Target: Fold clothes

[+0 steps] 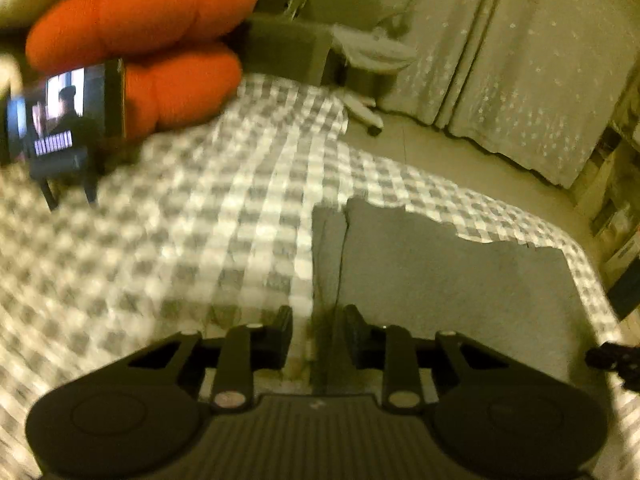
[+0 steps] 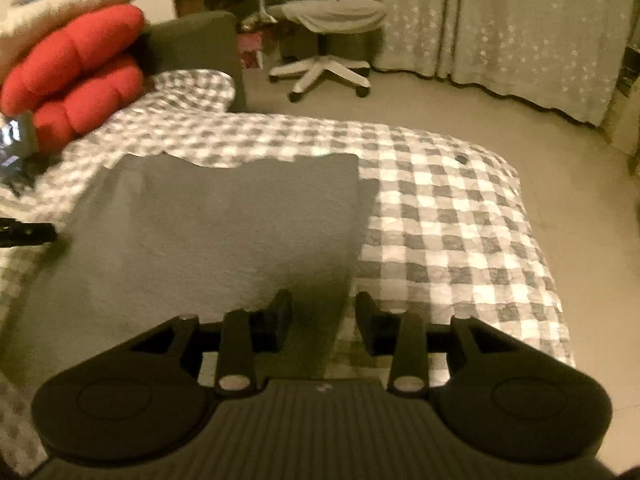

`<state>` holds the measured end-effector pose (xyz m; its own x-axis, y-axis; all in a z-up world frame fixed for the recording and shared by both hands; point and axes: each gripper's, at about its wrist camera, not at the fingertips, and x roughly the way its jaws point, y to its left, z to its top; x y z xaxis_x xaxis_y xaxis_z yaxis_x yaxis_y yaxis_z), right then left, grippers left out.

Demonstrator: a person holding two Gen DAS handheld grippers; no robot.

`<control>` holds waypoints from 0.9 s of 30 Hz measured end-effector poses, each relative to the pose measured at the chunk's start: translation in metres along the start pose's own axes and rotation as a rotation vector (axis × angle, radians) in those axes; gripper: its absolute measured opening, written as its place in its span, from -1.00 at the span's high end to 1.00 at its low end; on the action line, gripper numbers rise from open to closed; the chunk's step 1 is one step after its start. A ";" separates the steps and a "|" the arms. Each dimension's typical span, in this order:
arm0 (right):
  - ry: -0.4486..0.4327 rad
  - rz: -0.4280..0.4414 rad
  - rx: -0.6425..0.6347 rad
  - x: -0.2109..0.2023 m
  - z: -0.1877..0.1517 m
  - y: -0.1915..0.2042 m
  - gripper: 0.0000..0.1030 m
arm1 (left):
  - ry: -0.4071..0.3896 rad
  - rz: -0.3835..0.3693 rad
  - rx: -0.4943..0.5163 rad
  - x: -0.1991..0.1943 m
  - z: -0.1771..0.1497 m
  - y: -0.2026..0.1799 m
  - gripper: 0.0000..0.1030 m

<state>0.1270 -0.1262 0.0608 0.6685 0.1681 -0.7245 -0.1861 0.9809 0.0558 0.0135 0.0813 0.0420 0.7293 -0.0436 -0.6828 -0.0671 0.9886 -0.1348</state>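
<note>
**Grey Garment Flat on the Bed, Both Claws Parted at Its Near Edge**

At the bottom of each frame, the left gripper [image 1: 318, 334] and the right gripper [image 2: 323, 318] were seen with jaws apart, nothing pinched. The grey garment [image 2: 224, 224] was spread mid-frame on the checked bedcover [image 2: 460, 232], its near corners between the fingertips. A fold appeared to be under way; fresh grasps on those corners were judged necessary next. A red cushion [image 2: 76, 68] lay upper left.

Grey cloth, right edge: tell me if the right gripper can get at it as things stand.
Probably yes. The right gripper hangs open just above the grey cloth, over its right edge, and nothing lies between the jaws and that edge on the checked cover.
</note>
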 end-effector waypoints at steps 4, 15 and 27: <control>-0.004 0.008 -0.027 0.000 0.001 0.009 0.22 | 0.009 -0.030 0.026 -0.001 -0.002 -0.007 0.45; -0.005 0.116 0.222 -0.033 -0.031 -0.001 0.18 | 0.015 -0.037 0.060 -0.014 -0.013 -0.011 0.45; 0.017 0.161 0.294 -0.058 -0.064 0.002 0.17 | 0.065 -0.046 0.055 -0.040 -0.059 -0.006 0.45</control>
<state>0.0416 -0.1398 0.0592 0.6348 0.3244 -0.7013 -0.0711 0.9283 0.3650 -0.0553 0.0689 0.0273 0.6850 -0.0971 -0.7221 0.0048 0.9917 -0.1288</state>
